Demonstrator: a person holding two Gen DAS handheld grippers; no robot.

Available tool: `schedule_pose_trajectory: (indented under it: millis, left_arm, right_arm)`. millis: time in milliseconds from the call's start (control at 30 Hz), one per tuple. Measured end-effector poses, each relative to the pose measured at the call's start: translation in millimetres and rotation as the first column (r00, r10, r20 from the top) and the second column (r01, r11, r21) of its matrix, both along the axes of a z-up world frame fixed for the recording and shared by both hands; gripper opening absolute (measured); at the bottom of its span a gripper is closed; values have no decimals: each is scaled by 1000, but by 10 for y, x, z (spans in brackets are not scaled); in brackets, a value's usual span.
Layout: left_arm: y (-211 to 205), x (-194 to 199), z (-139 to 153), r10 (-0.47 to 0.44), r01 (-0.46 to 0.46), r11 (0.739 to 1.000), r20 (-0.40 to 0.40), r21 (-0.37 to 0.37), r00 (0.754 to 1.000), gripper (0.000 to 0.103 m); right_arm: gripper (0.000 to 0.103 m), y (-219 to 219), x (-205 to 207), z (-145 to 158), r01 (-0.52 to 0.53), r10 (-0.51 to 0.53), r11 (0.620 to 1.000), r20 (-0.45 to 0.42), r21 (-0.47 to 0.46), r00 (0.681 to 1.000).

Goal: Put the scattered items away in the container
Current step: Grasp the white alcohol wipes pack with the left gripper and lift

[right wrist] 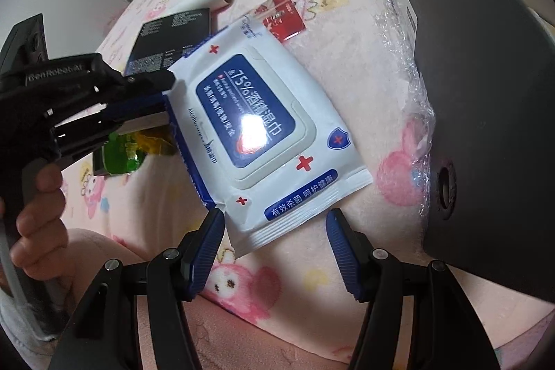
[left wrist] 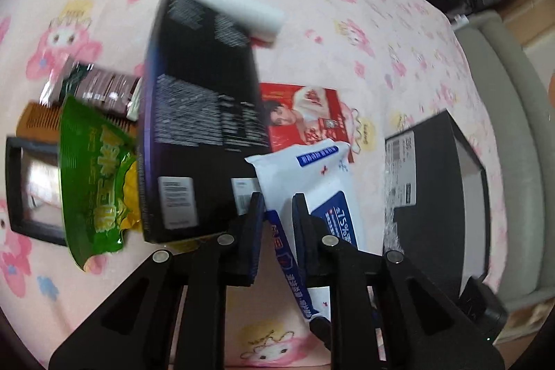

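Note:
My left gripper is shut on the edge of a white and blue wet wipes pack and holds it up above the pink bedspread. In the right wrist view the wipes pack hangs tilted from the left gripper. My right gripper is open, with the pack's lower corner between its fingers, not touching. The dark grey container box stands to the right, and it fills the right edge of the right wrist view.
On the bedspread lie a black box, a green snack bag, a brown sachet, a wooden comb, a black-framed mirror, a red packet and a white roll. Clear wrap clings to the container.

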State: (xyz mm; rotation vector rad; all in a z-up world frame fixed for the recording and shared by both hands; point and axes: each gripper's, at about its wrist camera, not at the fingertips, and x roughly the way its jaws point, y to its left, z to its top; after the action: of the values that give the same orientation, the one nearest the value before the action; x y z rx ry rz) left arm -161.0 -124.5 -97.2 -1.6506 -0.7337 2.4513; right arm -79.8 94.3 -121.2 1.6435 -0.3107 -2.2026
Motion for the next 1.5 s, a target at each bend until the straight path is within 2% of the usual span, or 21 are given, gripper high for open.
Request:
schedule_pose_trajectory:
  millis: [33, 100, 200, 233, 300, 367, 467, 567, 633, 700, 867, 967, 1067, 1133, 1200, 1267, 1333, 1433, 1500]
  left_arm:
    - [32, 8, 10, -15, 15, 1000, 2, -15, 1000, 15]
    - [86, 19, -49, -47, 50, 998, 57, -42, 997, 13]
    - [128, 76, -24, -45, 53, 995, 94, -80, 995, 13]
    - [107, 87, 44, -24, 32, 993, 72, -113, 997, 15]
    - [81, 67, 198, 11, -10, 983, 8, -184, 1000, 26]
    - [72, -23, 248, 6, -12, 977, -27, -214, 1000, 31]
    - [81, -323, 134, -32, 26, 985, -32, -169, 999, 32]
    - [196, -529, 21, -88, 85, 983, -14, -161, 996, 32]
    - [330, -578, -33, -129, 126, 974, -3, -188, 992, 32]
    - [426, -554, -58, -150, 150, 956, 18, -254, 989, 27]
    - [513, -347, -40, -157, 167, 938, 57, -305, 986, 20]
    - [531, -144, -85, -149, 173, 939, 102, -297, 984, 17]
    - [612, 44, -149, -182, 231, 924, 182, -306, 966, 17]
    - [605, 104, -104, -190, 238, 928, 184, -288, 964, 19]
    - [508, 106, -49, -160, 195, 954, 161, -230, 974, 26]
    - [394, 76, -76, -121, 145, 977, 156, -154, 980, 26]
    - [308, 35, -179, -80, 104, 986, 173, -133, 982, 28]
    - [289, -11, -280, -73, 95, 990, 206, -100, 976, 36]
    - [290, -39, -332, -73, 94, 992, 226, -82, 971, 36]
  right_arm:
    - [58, -1, 7, 0, 1, -1, 1000, 0, -2, 1000]
    - [57, -2, 21, -2, 1, -1, 1000, 4, -10, 1000]
    - [54, 24, 46, 28, 7, -7, 1000, 7, -18, 1000]
    - [54, 57, 55, 37, 14, -14, 1000, 9, -17, 1000]
    - [54, 103, 53, 22, 29, -29, 1000, 4, 1, 1000]
    - [54, 108, 27, -5, 42, -42, 999, -3, 21, 999]
    - [54, 98, -7, -10, 46, -46, 999, -5, 14, 999]
    - [54, 113, -17, -2, 42, -42, 999, -18, 7, 999]
    - [53, 122, -29, -3, 41, -40, 999, -31, 1, 999]
    - [54, 122, -36, -13, 42, -42, 999, -34, -3, 999]
    - [54, 113, -33, -23, 37, -37, 999, -41, -2, 998]
    - [54, 158, -32, -21, 48, -48, 999, -22, 7, 999]
    - [54, 230, -31, -21, 72, -72, 997, 8, 23, 997]
    - [54, 284, -31, -19, 77, -77, 997, 20, 15, 997]
    - [54, 308, -31, -27, 76, -76, 997, 28, 15, 997]
    - [54, 293, -33, -34, 71, -71, 997, 30, 23, 997]
    - [54, 273, -34, -43, 64, -65, 997, 27, 34, 998]
    - [55, 245, -32, -57, 57, -57, 998, 6, 41, 998]
    - [55, 228, -30, -64, 52, -52, 998, -6, 42, 999]
